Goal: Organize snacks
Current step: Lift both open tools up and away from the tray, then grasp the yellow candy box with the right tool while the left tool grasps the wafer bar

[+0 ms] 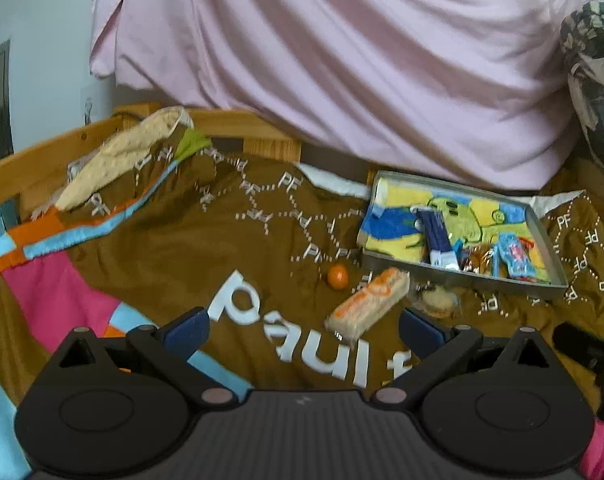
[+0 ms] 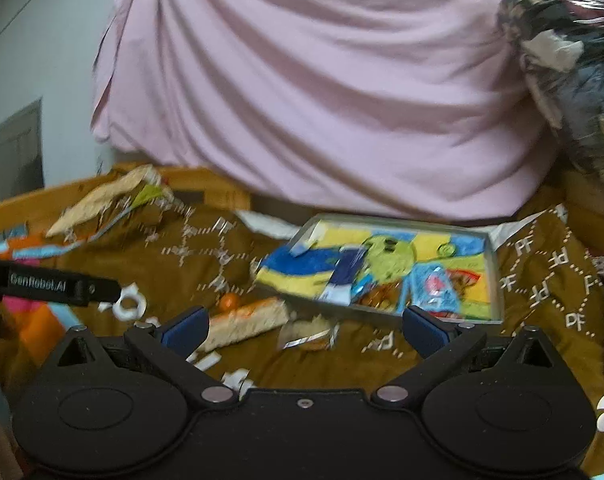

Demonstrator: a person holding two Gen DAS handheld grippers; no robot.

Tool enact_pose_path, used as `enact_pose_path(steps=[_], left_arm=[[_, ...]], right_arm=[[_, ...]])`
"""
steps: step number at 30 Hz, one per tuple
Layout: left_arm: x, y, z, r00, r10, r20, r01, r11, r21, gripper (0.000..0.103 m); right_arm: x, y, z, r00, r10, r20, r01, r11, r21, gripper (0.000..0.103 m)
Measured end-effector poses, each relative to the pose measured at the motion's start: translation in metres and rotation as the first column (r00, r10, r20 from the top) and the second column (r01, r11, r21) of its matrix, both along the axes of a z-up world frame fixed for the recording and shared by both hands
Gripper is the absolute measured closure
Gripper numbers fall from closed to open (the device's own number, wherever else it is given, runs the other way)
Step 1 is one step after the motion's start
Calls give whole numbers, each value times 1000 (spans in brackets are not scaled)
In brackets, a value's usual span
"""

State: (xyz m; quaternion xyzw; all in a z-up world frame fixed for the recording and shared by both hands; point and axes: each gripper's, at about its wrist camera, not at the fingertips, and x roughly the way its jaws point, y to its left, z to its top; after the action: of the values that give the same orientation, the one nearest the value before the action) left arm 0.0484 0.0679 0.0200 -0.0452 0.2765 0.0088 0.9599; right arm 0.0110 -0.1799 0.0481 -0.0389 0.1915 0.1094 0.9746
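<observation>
Both the left gripper (image 1: 302,332) and right gripper (image 2: 302,330) gape wide, empty; the white-and-orange wafer pack (image 1: 367,304) lies near the tray (image 1: 462,278), wrapper crinkly.

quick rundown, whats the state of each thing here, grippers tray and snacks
left gripper: open, holding nothing
right gripper: open, holding nothing
tray: lidless, flat on the blanket, several snacks inside
dark blue packet: in the tray
light blue packet: in the tray
orange-and-white bar: outside the tray, wrapped, on the blanket
round clear-wrapped snack: outside the tray
orange ball: loose on the blanket
</observation>
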Motion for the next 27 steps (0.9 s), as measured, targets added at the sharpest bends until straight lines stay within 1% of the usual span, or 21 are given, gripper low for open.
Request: enact_pose_path(steps=[4,8,14,18,22,27], left_arm=[[4,3,-6,999,19,-44,-18,1000,14,0],[10,3,-11,996,39,-84,-36,999,33,0],[14,1,-16,991,57,-118,-48,996,75,0],[17,0,-20,988,62,-139,-50,995,88,0],[24,-1,-22,985,53,-164,-38,995,94,0],[38,-5,-25,983,13,-186,5,995,96,0]], right_arm=[[2,9,-8,998,34,-57,-35,999,-16,1],[4,15,-18,990,68,-123,-68,998,3,1],[8,25,-32,977,85,-196,-87,996,-1,1],[8,29,-37,968,91,-232,-96,995,-6,1],[9,35,-42,962,102,-255,-109,994,-13,1],[12,46,-51,946,128,-297,-137,990,-12,1]])
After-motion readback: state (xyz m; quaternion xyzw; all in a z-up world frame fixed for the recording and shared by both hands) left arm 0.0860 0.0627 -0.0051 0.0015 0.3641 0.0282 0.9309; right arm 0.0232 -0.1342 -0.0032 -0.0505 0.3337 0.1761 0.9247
